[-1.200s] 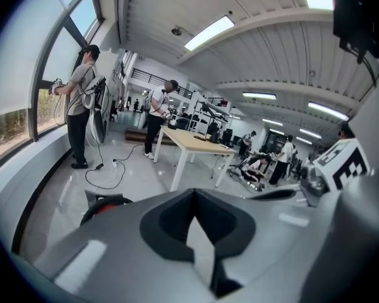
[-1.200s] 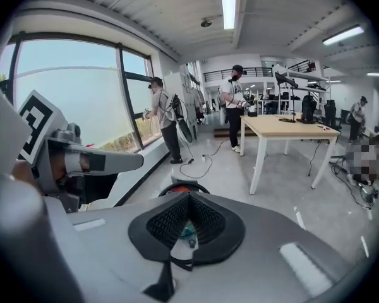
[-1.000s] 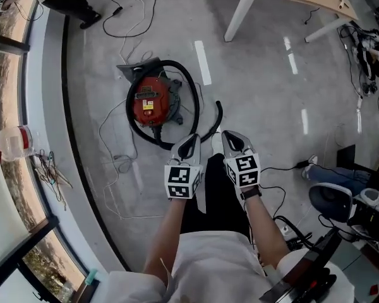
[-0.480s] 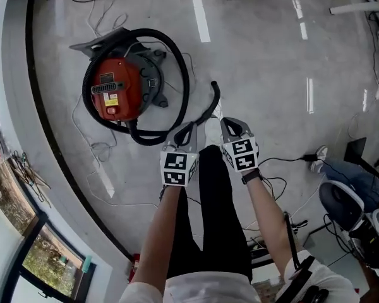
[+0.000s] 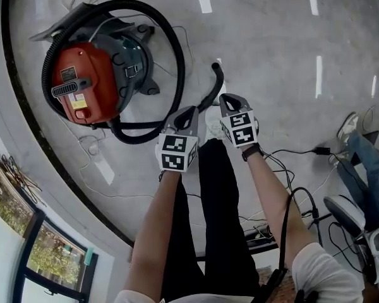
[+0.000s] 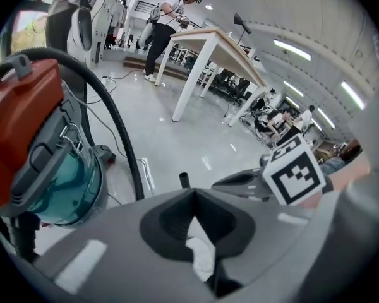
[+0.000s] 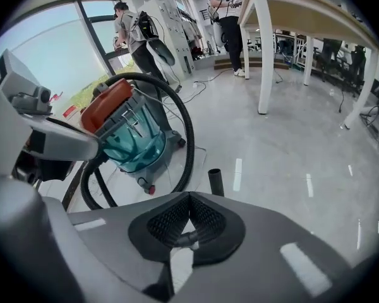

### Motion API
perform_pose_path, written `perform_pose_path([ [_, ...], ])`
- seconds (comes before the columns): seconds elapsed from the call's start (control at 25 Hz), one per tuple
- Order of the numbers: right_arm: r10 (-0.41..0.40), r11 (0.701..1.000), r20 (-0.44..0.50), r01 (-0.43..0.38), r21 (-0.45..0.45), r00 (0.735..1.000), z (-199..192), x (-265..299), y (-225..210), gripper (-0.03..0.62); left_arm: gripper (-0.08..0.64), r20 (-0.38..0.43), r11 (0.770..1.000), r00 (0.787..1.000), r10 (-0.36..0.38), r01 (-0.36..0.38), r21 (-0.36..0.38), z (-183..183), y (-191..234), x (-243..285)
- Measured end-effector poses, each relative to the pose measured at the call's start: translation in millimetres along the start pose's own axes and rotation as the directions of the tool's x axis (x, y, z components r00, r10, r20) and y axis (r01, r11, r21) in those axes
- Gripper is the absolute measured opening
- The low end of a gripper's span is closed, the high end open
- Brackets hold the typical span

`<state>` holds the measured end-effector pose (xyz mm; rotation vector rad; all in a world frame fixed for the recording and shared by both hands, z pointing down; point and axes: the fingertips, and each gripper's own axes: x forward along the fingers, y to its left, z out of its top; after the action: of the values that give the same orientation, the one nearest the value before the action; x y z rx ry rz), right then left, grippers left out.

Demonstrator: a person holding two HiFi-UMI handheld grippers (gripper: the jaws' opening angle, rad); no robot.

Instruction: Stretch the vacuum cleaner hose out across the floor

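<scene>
Black hose [image 5: 179, 68] curls round the red vacuum [image 5: 82, 87], so left claw [image 5: 191, 111] and right claw [image 5: 228, 99], both clenched empty, aim at its loose end.

Floor [image 5: 271, 43] polished grey, glossy; hose [image 5: 180, 68] black ribbed plastic; vacuum lid [image 5: 82, 90] shiny red plastic.
</scene>
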<state>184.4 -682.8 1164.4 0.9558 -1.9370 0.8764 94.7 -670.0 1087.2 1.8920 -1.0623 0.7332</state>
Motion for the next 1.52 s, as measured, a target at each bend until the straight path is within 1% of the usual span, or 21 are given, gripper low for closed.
perform_pose_path([
  [0.08,-0.009,1.0,-0.004,0.009,0.004,1.0,-2.2,17.0,-11.6,0.004,0.0,-0.019,1.0,1.0,-0.012,0.012,0.013,-6.1,2.0,8.0],
  [0.12,-0.003,1.0,-0.01,0.003,0.008,1.0,-3.5,26.9,-16.2,0.047,0.002,-0.026,1.0,1.0,-0.013,0.013,0.018,-7.4,4.5,11.1],
  [0.16,0.01,1.0,-0.02,-0.01,0.012,1.0,-4.2,38.1,-19.9,0.105,0.002,-0.03,1.0,0.999,-0.011,0.012,0.02,-7.3,8.4,13.9],
  [0.24,0.032,0.999,-0.041,-0.031,0.012,0.999,-3.5,61.4,-27.5,0.27,0.002,-0.03,1.0,1.0,-0.004,0.004,0.007,-5.2,17.7,18.6],
  [0.32,0.029,1.0,-0.052,-0.029,0.002,0.998,-3.0,81.2,-36.3,0.378,0.001,-0.032,1.0,0.999,-0.001,0.001,-0.008,-4.8,24.7,21.2],
  [0.4,0.035,0.999,-0.061,-0.035,-0.012,0.998,-2.4,99.2,-41.8,0.413,0.0,-0.037,1.0,0.999,0.0,0.0,-0.011,-5.9,30.7,23.2],
  [0.44,0.044,0.999,-0.066,-0.045,-0.014,0.997,-1.5,108.3,-43.7,0.417,0.002,-0.039,1.0,0.999,0.001,-0.001,-0.012,-6.5,33.6,24.6],
  [0.56,0.053,0.999,-0.083,-0.054,-0.004,0.995,0.1,135.3,-54.3,0.417,0.002,-0.044,1.0,0.999,0.003,-0.005,-0.03,-9.6,41.2,30.0],
  [0.6,0.047,0.999,-0.091,-0.047,-0.002,0.995,-0.4,143.4,-58.8,0.401,0.002,-0.047,0.999,0.999,0.003,-0.004,-0.037,-11.2,43.2,31.5],
  [0.64,0.038,0.999,-0.1,-0.038,-0.001,0.994,-1.9,150.5,-62.8,0.345,0.002,-0.05,0.999,0.999,0.002,-0.004,-0.042,-13.2,44.9,32.4],
  [0.68,0.029,1.0,-0.11,-0.029,0.001,0.993,-4.2,156.5,-66.0,0.269,0.002,-0.053,0.999,0.999,0.0,-0.003,-0.046,-15.3,46.3,32.9],
  [0.72,0.024,1.0,-0.121,-0.024,0.001,0.992,-7.0,161.1,-67.9,0.24,0.002,-0.054,0.999,0.999,-0.001,-0.002,-0.047,-17.1,47.6,33.3],
  [0.76,0.022,1.0,-0.133,-0.023,-0.005,0.991,-9.5,163.8,-68.5,0.19,0.002,-0.054,0.999,0.999,-0.001,-0.001,-0.048,-18.8,48.8,33.7],
  [0.8,0.02,0.999,-0.142,-0.023,-0.022,0.99,-10.6,163.7,-68.0,0.167,0.0,-0.055,0.999,0.999,-0.001,-0.002,-0.048,-20.8,50.0,33.7],
  [0.88,0.013,0.996,-0.133,-0.025,-0.085,0.991,-7.8,151.3,-62.6,0.153,0.002,-0.061,0.998,0.998,0.003,-0.007,-0.057,-25.8,50.4,30.4],
  [0.96,0.007,0.987,-0.093,-0.022,-0.158,0.996,-1.6,122.8,-50.1,0.152,0.002,-0.07,0.997,0.998,0.005,-0.011,-0.075,-29.7,46.3,21.2],
  [1.04,-0.003,0.969,-0.063,-0.013,-0.247,0.998,5.6,84.1,-32.3,0.153,0.001,-0.076,0.997,0.997,0.003,-0.009,-0.075,-28.4,37.7,7.2],
  [1.16,-0.059,0.93,-0.033,0.043,-0.366,0.998,23.5,17.4,-13.0,0.15,0.002,-0.057,0.999,0.998,-0.014,0.012,-0.032,-10.9,17.3,-16.2],
  [1.24,-0.127,0.916,-0.009,0.113,-0.385,0.992,35.3,-29.3,-10.5,0.152,0.002,-0.019,0.999,0.999,-0.035,0.035,-0.016,6.2,-1.1,-34.3],
  [1.32,-0.185,0.908,0.01,0.175,-0.38,0.983,40.8,-75.9,-1.7,0.152,0.001,0.013,0.998,0.998,-0.057,0.057,-0.022,16.6,-19.3,-61.1],
  [1.52,-0.245,0.905,0.024,0.238,-0.353,0.969,38.8,-187.5,56.6,0.153,0.002,0.051,0.995,0.994,-0.101,0.101,0.0,21.5,-54.7,-156.5],
])
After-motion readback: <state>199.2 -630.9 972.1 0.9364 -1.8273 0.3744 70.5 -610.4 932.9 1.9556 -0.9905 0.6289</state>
